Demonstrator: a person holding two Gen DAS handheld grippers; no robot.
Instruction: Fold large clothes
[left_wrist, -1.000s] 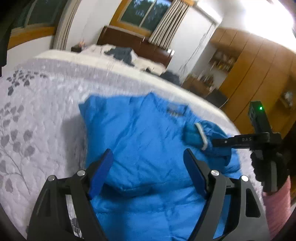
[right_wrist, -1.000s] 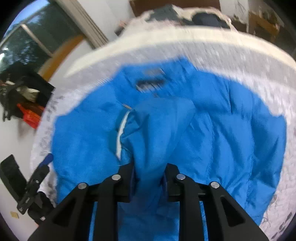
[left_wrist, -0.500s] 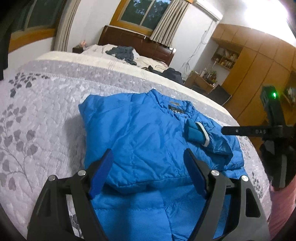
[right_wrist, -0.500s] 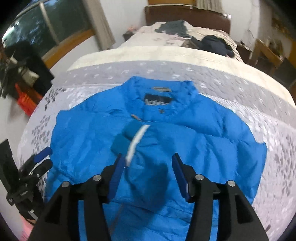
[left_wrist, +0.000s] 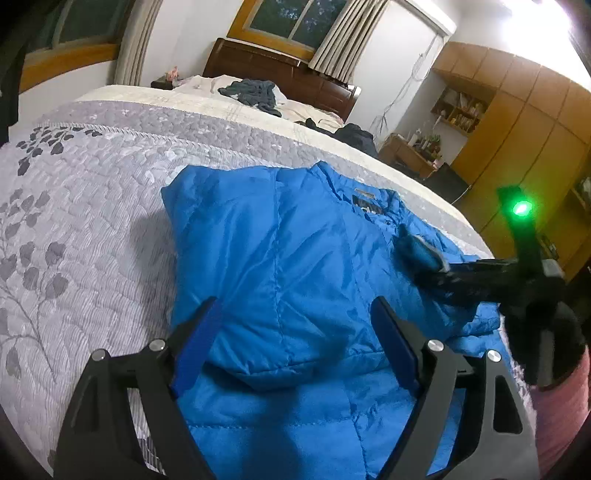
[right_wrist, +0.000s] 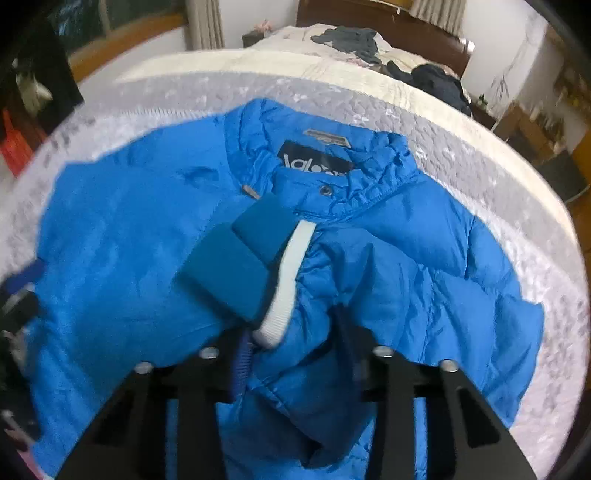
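Your left claw (left_wrist: 295, 343) hangs wide apart over the near part of the bright blue quilted puffer jacket (left_wrist: 288, 266), which lies spread on the grey leaf-patterned quilted bed (left_wrist: 85, 236). Your right claw (right_wrist: 291, 362) is partly parted around its folded sleeve cuff (right_wrist: 258, 266); whether it grips, you cannot tell.

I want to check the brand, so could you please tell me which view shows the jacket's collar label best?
The right wrist view: the black collar label faces the camera near the centre, its white lettering visible though partly creased. In the left wrist view the same label is a small, slanted dark patch, too small to read.
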